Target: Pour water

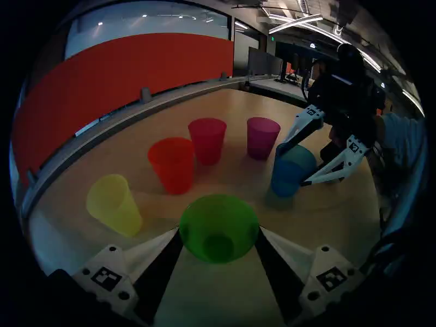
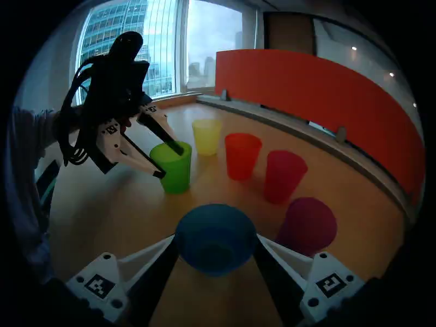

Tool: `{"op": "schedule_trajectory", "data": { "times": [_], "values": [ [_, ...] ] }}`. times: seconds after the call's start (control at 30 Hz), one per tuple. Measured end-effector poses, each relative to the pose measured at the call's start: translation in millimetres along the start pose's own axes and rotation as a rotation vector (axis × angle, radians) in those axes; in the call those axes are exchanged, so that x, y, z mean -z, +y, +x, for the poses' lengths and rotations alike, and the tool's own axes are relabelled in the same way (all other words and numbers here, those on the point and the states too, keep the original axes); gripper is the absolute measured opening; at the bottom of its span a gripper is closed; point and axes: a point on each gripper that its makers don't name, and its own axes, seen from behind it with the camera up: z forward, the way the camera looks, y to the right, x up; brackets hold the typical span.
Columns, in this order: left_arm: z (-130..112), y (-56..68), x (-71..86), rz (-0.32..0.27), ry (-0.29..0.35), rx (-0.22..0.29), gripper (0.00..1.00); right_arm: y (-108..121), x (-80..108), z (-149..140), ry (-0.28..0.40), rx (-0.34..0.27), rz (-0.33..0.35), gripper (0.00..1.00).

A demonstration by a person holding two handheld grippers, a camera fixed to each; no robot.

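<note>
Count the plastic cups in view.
6. Green cup in the left gripper, blue cup in the right gripper; yellow cup, orange cup, red cup, purple cup standing on the table beyond. None looks hidden.

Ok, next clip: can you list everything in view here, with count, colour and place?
green cup: 1, green, between the left gripper's fingers
blue cup: 1, blue, between the right gripper's fingers
yellow cup: 1, yellow, on the table beside the green cup
orange cup: 1, orange, between yellow and red
red cup: 1, deep red, between orange and purple
purple cup: 1, purple, row's end, near the blue cup
table: 1, light wood, under the cups
partition: 1, orange-red, along the table's far edge
windows: several, behind the left gripper
sleeves: 2, pale blue, behind the grippers
left gripper: 1, white fingers, shut on the green cup
right gripper: 1, white fingers, shut on the blue cup
</note>
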Motion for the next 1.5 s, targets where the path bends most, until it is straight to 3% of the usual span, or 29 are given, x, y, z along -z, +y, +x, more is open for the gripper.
{"op": "schedule_trajectory", "data": {
  "times": [0.3,0.67,1.17,1.5],
  "values": [
    [6.3,4.2,4.0,-0.001,0.024,0.006,0.88,6.7,2.0,1.6,0.014,-0.014,-0.024,0.92],
    [31.2,6.4,26.5,0.017,0.102,0.023,0.88,3.9,23.6,29.5,0.08,-0.01,-0.043,0.92],
    [83.7,19.7,80.9,0.083,0.31,0.033,0.88,-0.4,65.9,86.5,0.225,-0.002,-0.097,0.92],
    [108.9,34.9,115.2,0.119,0.446,0.043,0.88,-7.8,90.2,128.4,0.333,0.015,-0.118,0.92]
  ]
}}
